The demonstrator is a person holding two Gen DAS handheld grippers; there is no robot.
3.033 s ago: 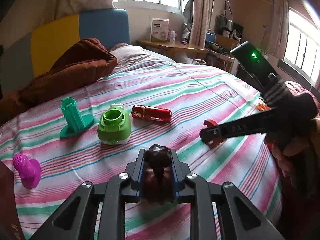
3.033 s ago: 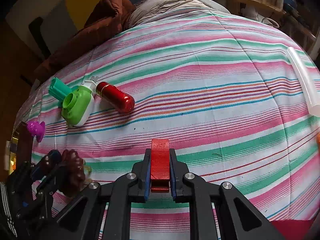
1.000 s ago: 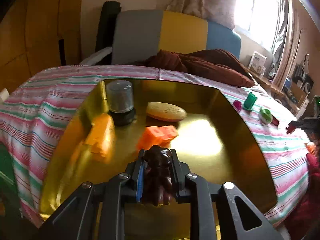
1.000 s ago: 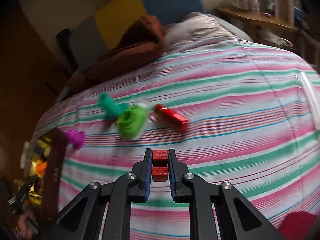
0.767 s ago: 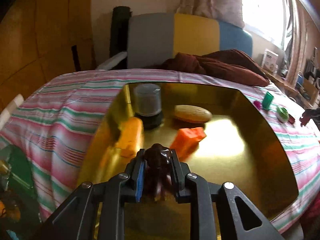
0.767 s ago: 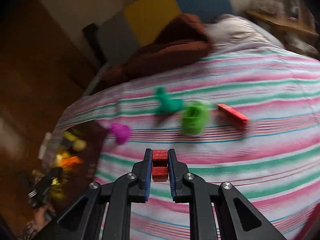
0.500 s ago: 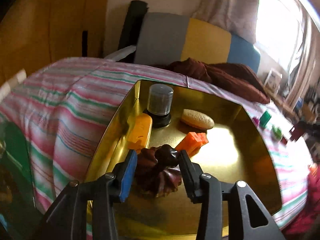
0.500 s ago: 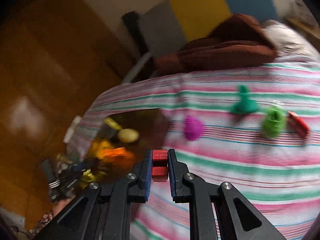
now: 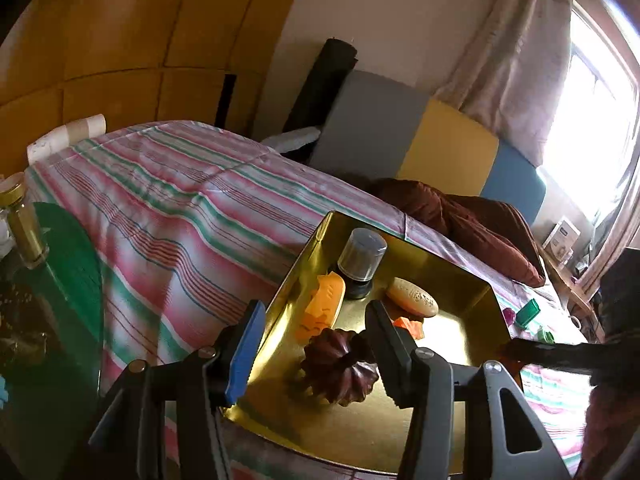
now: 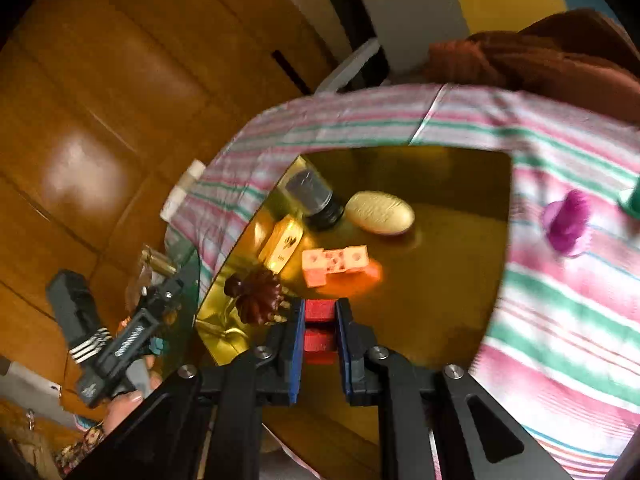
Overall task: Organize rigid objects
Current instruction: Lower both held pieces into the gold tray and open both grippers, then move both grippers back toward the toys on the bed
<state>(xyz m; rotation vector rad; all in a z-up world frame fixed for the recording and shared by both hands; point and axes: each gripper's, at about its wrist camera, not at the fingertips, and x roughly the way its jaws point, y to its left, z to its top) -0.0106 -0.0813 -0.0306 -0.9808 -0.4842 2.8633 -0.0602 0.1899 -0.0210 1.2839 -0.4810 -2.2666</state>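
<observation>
A brown fluted mould [image 9: 340, 368] lies on its side in the gold tray [image 9: 464, 336], near its front corner. My left gripper [image 9: 315, 308] is over it with its jaws opening, and the pads are clear of the mould. My right gripper [image 10: 320, 310] is shut on a red block [image 10: 319, 312] and hangs over the tray's [image 10: 440, 280] near edge, just right of the mould [image 10: 258, 294]. The left gripper [image 10: 160, 294] shows at lower left in the right wrist view. A purple piece [image 10: 568, 224] and a teal piece [image 10: 630, 200] lie on the striped bedcover.
The tray also holds a grey-capped jar [image 9: 362, 258], a yellow-orange block [image 9: 324, 310], a beige oval soap [image 9: 412, 302] and an orange piece [image 10: 336, 264]. A gold-lidded bottle [image 9: 24, 224] stands on a green glass surface [image 9: 68, 280] left of the bed. A brown blanket [image 9: 472, 220] lies beyond.
My left jaws have spread and let go of the brown mould, which now rests in the tray. My right gripper has swung left from over the bedcover to the tray, still holding the red block.
</observation>
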